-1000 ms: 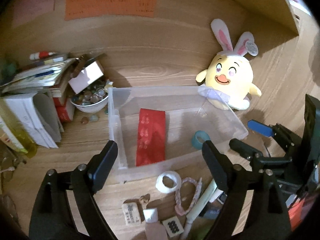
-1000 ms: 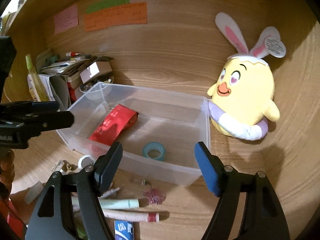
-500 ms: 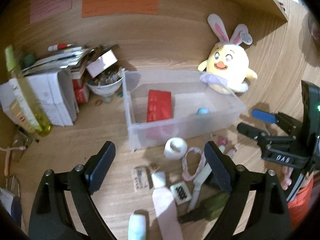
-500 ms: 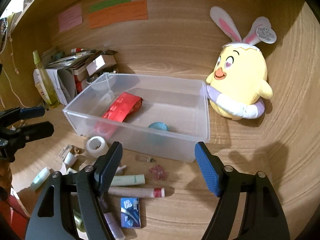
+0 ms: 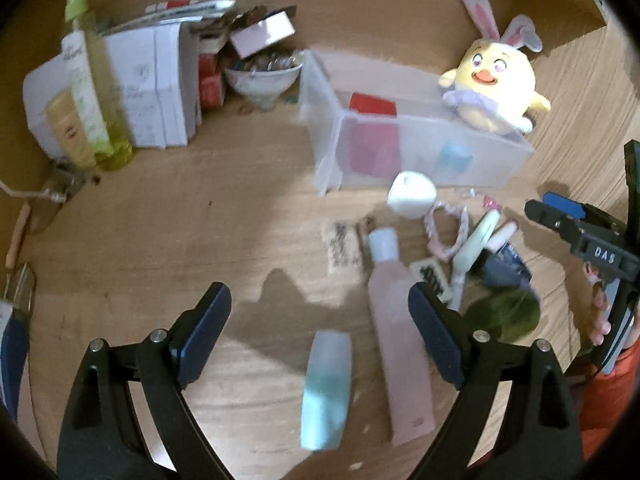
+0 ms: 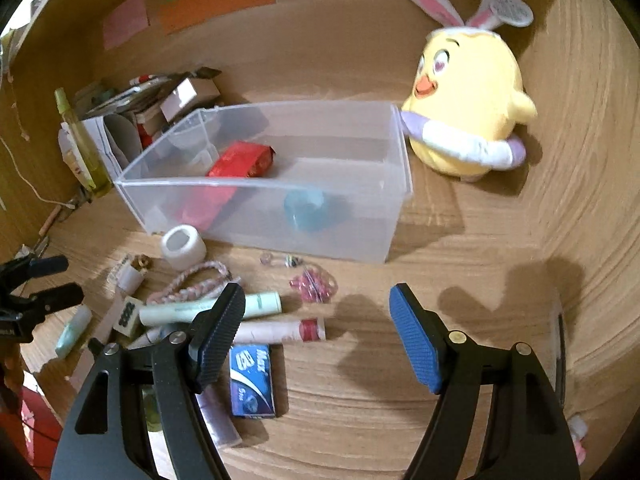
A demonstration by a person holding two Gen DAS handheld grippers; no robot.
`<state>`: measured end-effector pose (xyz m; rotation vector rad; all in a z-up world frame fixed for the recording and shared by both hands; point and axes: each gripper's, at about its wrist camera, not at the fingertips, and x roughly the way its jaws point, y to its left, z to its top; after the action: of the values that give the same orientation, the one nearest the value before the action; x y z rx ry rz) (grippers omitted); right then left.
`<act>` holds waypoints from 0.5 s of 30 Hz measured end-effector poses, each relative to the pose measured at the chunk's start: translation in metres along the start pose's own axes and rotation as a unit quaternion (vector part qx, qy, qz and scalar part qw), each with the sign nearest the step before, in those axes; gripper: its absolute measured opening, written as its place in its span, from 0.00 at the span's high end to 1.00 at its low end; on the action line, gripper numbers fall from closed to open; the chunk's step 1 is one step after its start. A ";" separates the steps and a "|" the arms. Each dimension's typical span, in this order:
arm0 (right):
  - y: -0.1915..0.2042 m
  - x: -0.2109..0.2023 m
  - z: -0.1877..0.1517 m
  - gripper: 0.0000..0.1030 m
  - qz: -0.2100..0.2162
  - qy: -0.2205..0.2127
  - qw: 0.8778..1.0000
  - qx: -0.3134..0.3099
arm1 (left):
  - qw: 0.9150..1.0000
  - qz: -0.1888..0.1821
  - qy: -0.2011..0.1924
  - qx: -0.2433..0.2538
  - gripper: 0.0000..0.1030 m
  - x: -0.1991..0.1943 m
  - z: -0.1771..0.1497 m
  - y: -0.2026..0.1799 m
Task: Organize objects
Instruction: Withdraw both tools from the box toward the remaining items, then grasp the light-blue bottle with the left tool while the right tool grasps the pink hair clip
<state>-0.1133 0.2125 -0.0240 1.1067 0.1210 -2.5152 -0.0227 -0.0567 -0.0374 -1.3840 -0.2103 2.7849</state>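
Observation:
A clear plastic bin (image 6: 256,216) (image 5: 408,160) holds a red packet (image 6: 244,158) and a blue tape roll (image 6: 306,208). Loose items lie in front of it: a white tape roll (image 6: 183,242) (image 5: 411,194), a pink braided band (image 6: 192,282), a pale green tube (image 6: 224,308), a white and red tube (image 6: 280,330), a blue card box (image 6: 252,380), a pink tube (image 5: 400,344) and a teal bottle (image 5: 326,388). My left gripper (image 5: 320,328) is open and empty above the teal bottle. My right gripper (image 6: 318,336) is open and empty over the tubes.
A yellow bunny plush (image 6: 468,88) (image 5: 494,84) stands right of the bin. A pile of books and boxes (image 5: 152,80), a bowl of small things (image 5: 262,74) and a yellow-green bottle (image 5: 92,80) stand at the left. Wooden walls enclose the desk.
Both grippers have pulled back from the bin and risen, so more of the loose items in front of it show. Both stay open. The left view is blurred by motion.

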 end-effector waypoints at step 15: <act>0.004 0.027 0.005 0.33 -0.017 0.024 1.000 -0.006 | 1.000 0.004 0.019 0.003 0.29 -0.007 -0.041 0.000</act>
<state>-0.1320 0.1986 -0.0397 1.1693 0.1698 -2.5146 0.0139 -0.0528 -0.0559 -1.4386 -0.1964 2.7613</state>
